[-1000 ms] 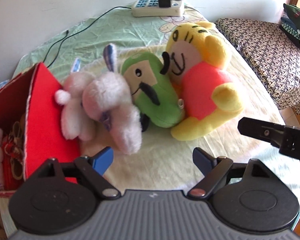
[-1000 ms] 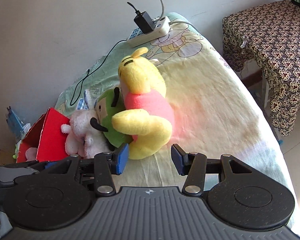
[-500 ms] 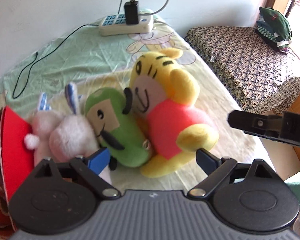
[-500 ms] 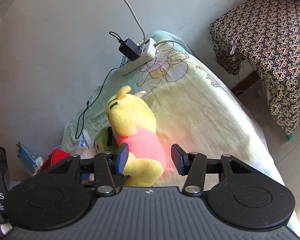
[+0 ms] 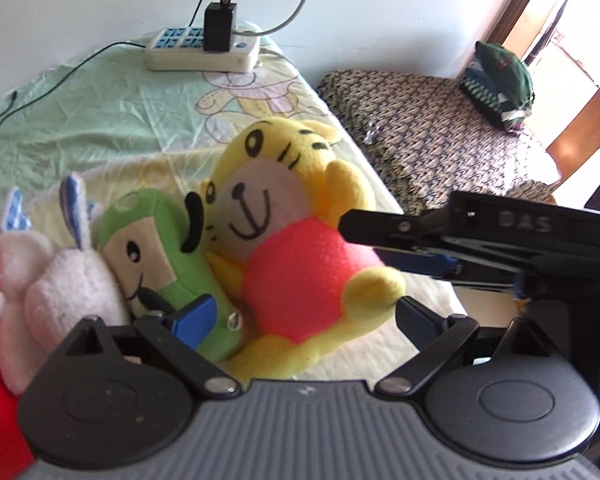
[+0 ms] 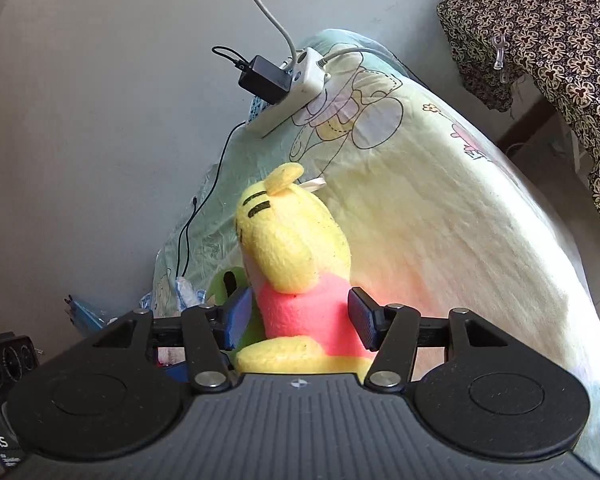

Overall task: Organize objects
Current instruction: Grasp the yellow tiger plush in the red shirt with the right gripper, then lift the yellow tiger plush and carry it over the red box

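Your table (image 5: 112, 120) wears a pale cartoon-print cloth against a plain wall, with a patterned covered seat (image 5: 440, 128) beside it. On the cloth the yellow plush (image 5: 296, 240) in its pink shirt leans on the green plush (image 5: 160, 248), which touches the white bunny (image 5: 60, 292). Your right gripper (image 6: 296, 320) is spread wide, fingers on either side of the yellow plush's pink body, not squeezing it. Your left gripper (image 5: 304, 320) gapes too, empty. A power strip (image 5: 202, 50) lies by the wall.
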A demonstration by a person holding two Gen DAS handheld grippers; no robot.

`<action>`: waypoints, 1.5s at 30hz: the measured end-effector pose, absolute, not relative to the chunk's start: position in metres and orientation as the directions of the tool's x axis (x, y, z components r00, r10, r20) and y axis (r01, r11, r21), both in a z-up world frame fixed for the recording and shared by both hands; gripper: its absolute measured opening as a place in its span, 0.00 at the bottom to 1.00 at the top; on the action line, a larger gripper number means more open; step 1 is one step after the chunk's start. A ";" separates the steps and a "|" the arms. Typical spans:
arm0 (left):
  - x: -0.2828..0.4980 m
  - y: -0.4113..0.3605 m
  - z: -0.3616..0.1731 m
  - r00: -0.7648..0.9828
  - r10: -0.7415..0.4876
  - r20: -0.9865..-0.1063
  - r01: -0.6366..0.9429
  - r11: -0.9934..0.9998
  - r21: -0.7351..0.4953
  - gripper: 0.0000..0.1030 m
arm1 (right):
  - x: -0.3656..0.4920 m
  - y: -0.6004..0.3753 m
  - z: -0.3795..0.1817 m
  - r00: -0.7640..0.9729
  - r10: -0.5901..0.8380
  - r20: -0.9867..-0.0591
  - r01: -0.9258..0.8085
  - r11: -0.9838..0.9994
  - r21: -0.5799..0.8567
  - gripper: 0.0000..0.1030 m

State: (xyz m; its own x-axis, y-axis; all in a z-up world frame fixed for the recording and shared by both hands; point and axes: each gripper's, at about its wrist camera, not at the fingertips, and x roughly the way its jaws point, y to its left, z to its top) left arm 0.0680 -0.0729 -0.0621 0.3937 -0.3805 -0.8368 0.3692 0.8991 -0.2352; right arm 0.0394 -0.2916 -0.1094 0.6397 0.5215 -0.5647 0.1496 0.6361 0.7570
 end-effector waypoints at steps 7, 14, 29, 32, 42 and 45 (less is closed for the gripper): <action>0.079 -0.071 -0.067 0.380 -0.477 -0.793 0.384 0.861 -0.334 0.98 | 0.058 -0.288 -0.126 0.599 0.557 -0.575 0.153 0.625 0.765 0.56; 0.094 -0.077 -0.086 0.341 -0.482 -0.807 0.373 0.857 -0.355 0.95 | 0.070 -0.281 -0.143 0.569 0.608 -0.554 0.166 0.574 0.802 0.59; 0.062 -0.096 -0.079 0.290 -0.545 -0.787 0.467 0.798 -0.381 0.85 | 0.026 -0.301 -0.137 0.590 0.610 -0.528 0.197 0.526 0.828 0.48; 0.048 -0.102 -0.076 0.280 -0.552 -0.785 0.485 0.788 -0.380 0.85 | 0.010 -0.304 -0.132 0.595 0.602 -0.532 0.205 0.526 0.825 0.48; 0.005 -0.102 -0.063 0.292 -0.558 -0.777 0.515 0.776 -0.364 0.85 | -0.033 -0.299 -0.117 0.616 0.584 -0.529 0.178 0.551 0.816 0.48; -0.006 -0.097 -0.055 0.318 -0.561 -0.764 0.513 0.780 -0.359 0.85 | -0.043 -0.295 -0.111 0.626 0.589 -0.511 0.156 0.547 0.822 0.48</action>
